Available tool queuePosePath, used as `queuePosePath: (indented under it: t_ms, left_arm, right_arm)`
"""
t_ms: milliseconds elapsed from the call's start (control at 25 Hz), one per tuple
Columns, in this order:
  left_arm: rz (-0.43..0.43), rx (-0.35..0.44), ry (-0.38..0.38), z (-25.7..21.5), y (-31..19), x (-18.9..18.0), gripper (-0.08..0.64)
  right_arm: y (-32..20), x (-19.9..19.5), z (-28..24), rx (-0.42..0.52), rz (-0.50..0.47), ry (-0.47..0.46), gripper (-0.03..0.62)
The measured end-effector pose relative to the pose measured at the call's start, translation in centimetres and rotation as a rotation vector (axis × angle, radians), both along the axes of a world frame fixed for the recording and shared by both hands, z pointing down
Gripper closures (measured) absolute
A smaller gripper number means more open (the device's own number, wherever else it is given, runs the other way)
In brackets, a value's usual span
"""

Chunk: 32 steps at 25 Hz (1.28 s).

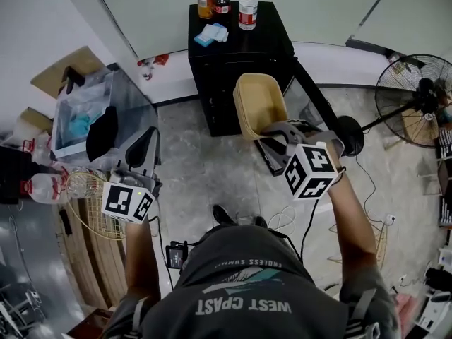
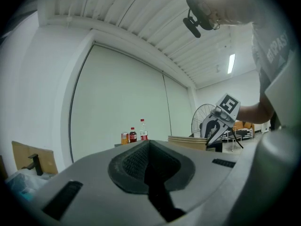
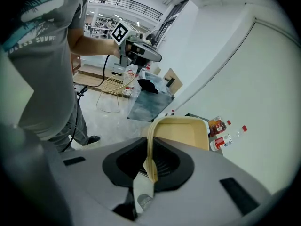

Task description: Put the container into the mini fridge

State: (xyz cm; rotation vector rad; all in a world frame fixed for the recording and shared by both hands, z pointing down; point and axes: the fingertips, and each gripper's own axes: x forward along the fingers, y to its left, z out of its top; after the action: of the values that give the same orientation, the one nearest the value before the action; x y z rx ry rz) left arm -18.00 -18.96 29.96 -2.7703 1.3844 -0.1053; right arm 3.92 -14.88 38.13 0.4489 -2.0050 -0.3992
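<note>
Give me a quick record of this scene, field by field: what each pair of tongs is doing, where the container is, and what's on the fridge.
right tongs: shut on the rim of the beige container
left tongs: shut, nothing between them
container position: held in the air in front of the mini fridge, not yet inside
on fridge top: can, dark soda bottle, water bottle
nearby: floor fan

light: bright, even, given by lamp (image 2: 231,63) overhead | shadows: cast soft | gripper views: bent and darkened at rims | blur: slight
</note>
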Motion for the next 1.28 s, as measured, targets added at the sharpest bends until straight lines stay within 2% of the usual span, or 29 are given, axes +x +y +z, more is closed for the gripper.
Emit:
queuePosePath:
  t_ms: [320,640,1040,1280]
  left_arm:
    - [0.048,0.001,0.019,0.3,-2.5,-1.7,0.541]
    - [0.053,-0.011,0.04,1.2,-3.9,-3.0,0.541]
    - [0.032,-0.011,0.055,2.5,-4.9,-3.6,0.541]
    - [0.001,-0.034,0.056,4.1,-5.8,-4.2,0.541]
  right_arm:
    - [-2.1,-1.3,0.5,0.021,0.062,0.024,0.534]
    - [-3.6,-2.9,1.7,0.026,0.085,0.033,0.534]
    - [-6.4,-3.4,5.8,0.012,0.078,0.074,0.534]
    - [-9.8,-3.3,9.4,-0.014,0.088,0.06,0.534]
